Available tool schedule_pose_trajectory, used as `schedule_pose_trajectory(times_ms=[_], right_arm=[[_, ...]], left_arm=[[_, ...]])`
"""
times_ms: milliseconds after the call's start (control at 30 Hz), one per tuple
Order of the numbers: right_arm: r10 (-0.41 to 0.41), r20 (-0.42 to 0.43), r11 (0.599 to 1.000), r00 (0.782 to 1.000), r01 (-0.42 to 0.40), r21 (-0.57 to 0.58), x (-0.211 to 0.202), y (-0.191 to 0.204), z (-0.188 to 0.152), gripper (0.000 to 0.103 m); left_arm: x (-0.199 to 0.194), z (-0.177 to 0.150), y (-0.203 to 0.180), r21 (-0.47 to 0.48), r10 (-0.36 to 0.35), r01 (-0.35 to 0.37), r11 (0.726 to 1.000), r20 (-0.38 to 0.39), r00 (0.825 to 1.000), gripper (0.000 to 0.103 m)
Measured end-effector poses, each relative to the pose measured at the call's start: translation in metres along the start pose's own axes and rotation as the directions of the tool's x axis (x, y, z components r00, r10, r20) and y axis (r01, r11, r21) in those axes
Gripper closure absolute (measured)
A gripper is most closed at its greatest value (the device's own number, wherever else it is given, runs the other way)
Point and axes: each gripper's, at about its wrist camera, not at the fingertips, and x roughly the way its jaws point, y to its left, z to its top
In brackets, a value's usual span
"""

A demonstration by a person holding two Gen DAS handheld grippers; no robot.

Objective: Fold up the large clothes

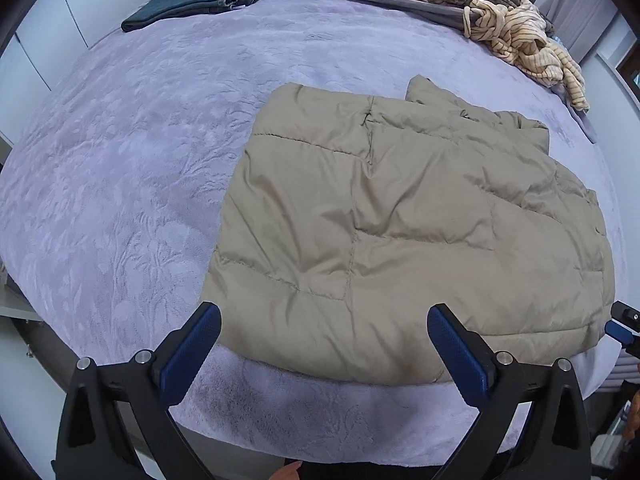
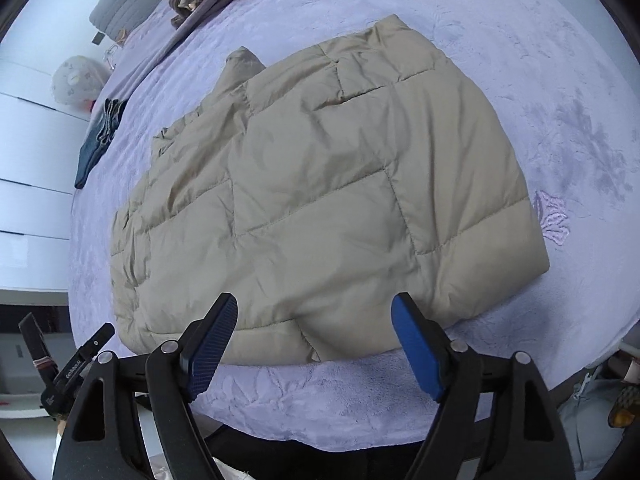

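1. Jacket (image 1: 400, 232): tan, quilted, lying on the bed (image 1: 120, 160), already folded to a rough rectangle; near hem just ahead of me.
2. Left gripper (image 1: 324, 344): fingers spread, empty.
3. Right gripper (image 2: 314, 336): fingers spread, empty.
4. Step, I judge: between folds; next calls for pinching the near hem at both corners.

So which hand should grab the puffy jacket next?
Probably left. The left gripper is open over the jacket, its jaws straddling the near edge right at a corner, handy for lifting a fold. The right gripper, also open, faces the middle of that edge, away from the corners.
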Motion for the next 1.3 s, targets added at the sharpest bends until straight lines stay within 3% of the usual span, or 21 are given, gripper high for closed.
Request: schedule_pose_trajectory(times_ms=[33,67,500,833,967,1300], right_arm=[[-0.004,0.000,1.000,1.000,0.004,-0.013,0.000,0.001,-0.002,0.003],[-0.004,0.004,1.000,1.000,0.004,-0.028,-0.005,-0.003,-0.010,0.000],[-0.044,-0.077,0.996,0.996,0.038,-0.079,-0.004,-0.014,-0.036,0.000],[0.005,-0.046,0.999,0.999,-0.007,-0.053,0.010,0.029,-0.026,0.000],[0.014,-0.049,0.998,0.999,-0.017,-0.061,0.022,0.060,-0.023,0.000],[0.079,-0.102,0.996,0.992,-0.082,-0.029,0.063,0.126,-0.006,0.000]], left_arm=[[-0.001,-0.002,-0.002,0.003,0.004,-0.004,1.000,0.000,1.000,0.000],[-0.002,-0.005,-0.004,0.006,0.007,-0.007,1.000,-0.001,1.000,0.000],[-0.006,-0.035,-0.018,0.008,0.032,-0.031,0.999,-0.035,0.999,0.000],[0.000,0.006,0.016,0.059,0.011,-0.010,0.998,-0.027,1.000,0.000],[0.010,0.025,0.041,0.035,-0.064,0.067,0.997,-0.058,0.996,0.000],[0.047,0.063,0.078,0.056,-0.134,0.142,0.988,-0.126,0.983,0.000]])
